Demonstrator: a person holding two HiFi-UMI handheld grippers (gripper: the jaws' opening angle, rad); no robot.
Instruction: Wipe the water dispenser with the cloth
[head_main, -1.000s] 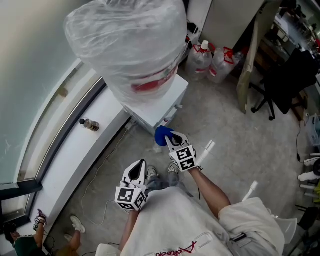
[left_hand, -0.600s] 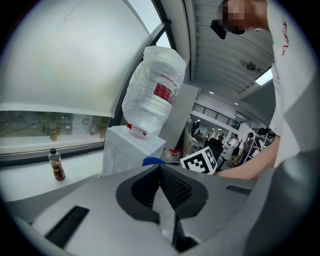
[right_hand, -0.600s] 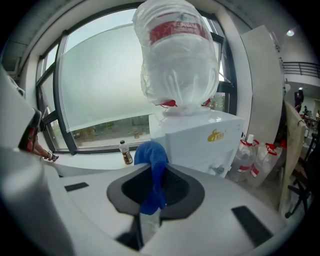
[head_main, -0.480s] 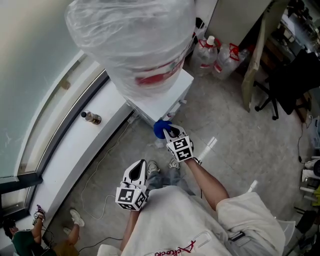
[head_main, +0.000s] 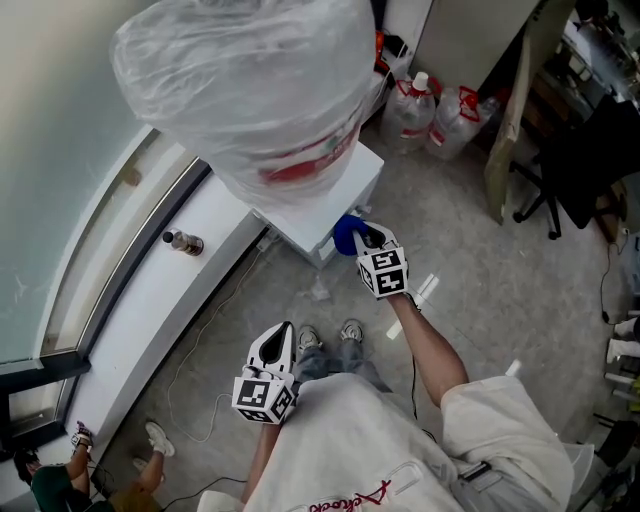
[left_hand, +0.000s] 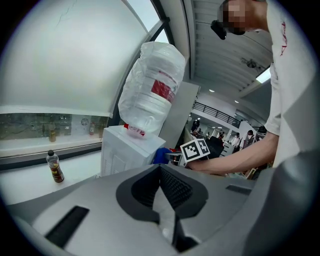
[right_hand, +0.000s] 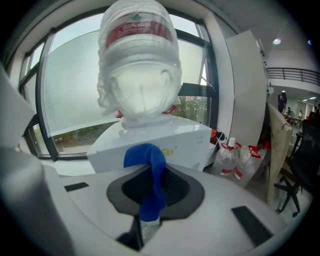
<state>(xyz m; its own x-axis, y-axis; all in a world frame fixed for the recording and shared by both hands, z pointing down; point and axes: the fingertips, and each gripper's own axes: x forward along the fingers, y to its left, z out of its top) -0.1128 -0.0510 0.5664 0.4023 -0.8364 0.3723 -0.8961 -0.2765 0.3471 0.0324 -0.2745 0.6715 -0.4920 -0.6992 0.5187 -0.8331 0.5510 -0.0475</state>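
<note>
The white water dispenser (head_main: 325, 200) stands by the window ledge, carrying a big bottle wrapped in clear plastic (head_main: 245, 85). My right gripper (head_main: 362, 240) is shut on a blue cloth (head_main: 347, 232) and holds it against the dispenser's front upper corner. In the right gripper view the blue cloth (right_hand: 150, 175) hangs pinched between the jaws, with the dispenser (right_hand: 160, 140) just beyond. My left gripper (head_main: 272, 352) hangs low near my body, away from the dispenser, jaws shut on nothing. The left gripper view shows the dispenser (left_hand: 125, 150) and the cloth (left_hand: 160, 156) at its edge.
A small brown bottle (head_main: 183, 242) stands on the white window ledge (head_main: 150, 300) to the left. Two water jugs with red labels (head_main: 430, 115) sit on the floor behind the dispenser. A black office chair (head_main: 570, 170) stands at the right. A cable trails on the floor.
My right gripper has carried the blue cloth up and to the right along the dispenser's front edge. The left gripper has stayed in place.
</note>
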